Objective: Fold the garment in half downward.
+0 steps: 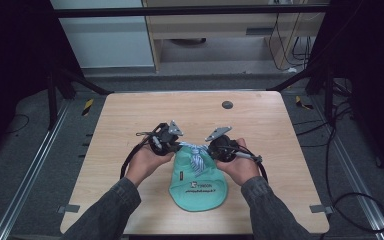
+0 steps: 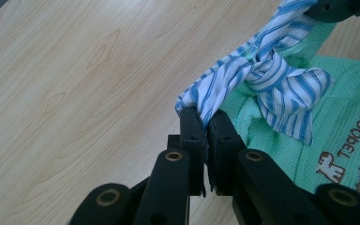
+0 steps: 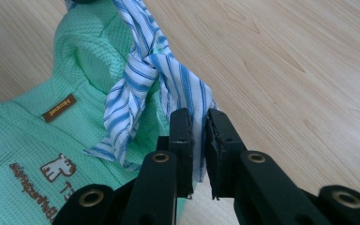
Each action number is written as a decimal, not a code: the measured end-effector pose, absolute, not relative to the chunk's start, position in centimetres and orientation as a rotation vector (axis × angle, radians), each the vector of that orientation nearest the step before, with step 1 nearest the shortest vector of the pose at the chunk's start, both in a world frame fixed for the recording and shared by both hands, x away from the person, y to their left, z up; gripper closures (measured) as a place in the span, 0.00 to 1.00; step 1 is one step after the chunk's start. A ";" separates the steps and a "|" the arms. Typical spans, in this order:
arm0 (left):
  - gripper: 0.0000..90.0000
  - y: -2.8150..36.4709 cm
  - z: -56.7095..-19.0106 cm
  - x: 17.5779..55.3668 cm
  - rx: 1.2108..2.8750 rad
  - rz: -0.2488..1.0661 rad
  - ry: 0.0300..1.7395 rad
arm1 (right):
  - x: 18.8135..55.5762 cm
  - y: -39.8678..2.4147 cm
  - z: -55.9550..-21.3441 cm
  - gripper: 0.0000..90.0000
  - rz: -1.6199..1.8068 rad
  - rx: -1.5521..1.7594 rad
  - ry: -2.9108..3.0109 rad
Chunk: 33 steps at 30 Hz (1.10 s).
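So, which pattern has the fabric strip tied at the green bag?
Blue and white stripes on the strip, clearest in the left gripper view.

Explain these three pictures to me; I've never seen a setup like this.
A person sits at a wooden table holding a hand tool with tongs in each hand. One picture looks down from above; the other two come from small cameras riding on each tool, looking along its black jaws. On the table lies a mint-green cloth bag whose top is tied with a blue-striped ribbon. The left tongs are shut on one ribbon end, the right tongs on the other, with the knot between them.
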<state>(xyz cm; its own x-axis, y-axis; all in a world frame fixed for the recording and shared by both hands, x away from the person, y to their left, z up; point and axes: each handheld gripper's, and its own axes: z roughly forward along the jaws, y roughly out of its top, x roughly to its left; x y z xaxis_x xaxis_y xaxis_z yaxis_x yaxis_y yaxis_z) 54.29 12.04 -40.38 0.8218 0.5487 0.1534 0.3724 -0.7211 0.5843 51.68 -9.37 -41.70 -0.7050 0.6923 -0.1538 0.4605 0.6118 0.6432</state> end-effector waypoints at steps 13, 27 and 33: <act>0.96 11.7 -39.8 56.1 2.445 0.419 0.688 | 51.7 -9.4 -40.8 0.91 0.825 0.917 2.433; 0.95 11.6 -39.0 54.9 2.446 0.462 0.623 | 51.5 -10.0 -40.2 0.90 0.846 0.921 2.385; 0.95 11.9 -40.7 53.4 2.451 0.445 0.621 | 50.1 -9.9 -41.9 0.90 0.836 0.914 2.398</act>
